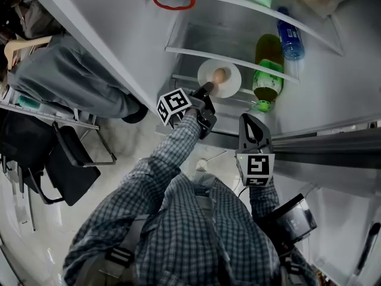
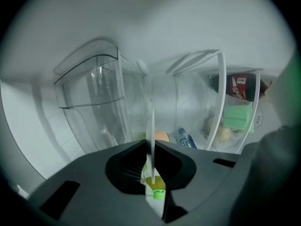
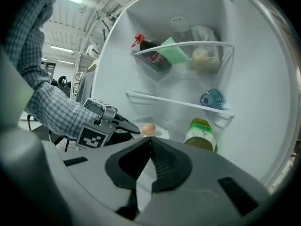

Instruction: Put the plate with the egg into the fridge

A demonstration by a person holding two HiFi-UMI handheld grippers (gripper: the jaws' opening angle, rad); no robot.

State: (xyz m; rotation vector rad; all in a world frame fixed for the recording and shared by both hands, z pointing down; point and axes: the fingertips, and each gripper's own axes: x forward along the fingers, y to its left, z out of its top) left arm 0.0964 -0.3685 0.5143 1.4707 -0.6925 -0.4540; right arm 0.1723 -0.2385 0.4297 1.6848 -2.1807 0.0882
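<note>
Inside the open fridge (image 1: 333,94), upper centre of the head view, the plate (image 1: 232,83) is held level, I think so that the egg (image 1: 219,75) does not roll. The left claw (image 1: 206,90) pinches its near rim; the right claw (image 1: 248,119), closed and empty, hangs below, out of the way.

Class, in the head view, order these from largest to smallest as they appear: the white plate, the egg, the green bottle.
1. green bottle, the longest shape
2. white plate, not far behind it
3. egg, clearly smallest
</note>
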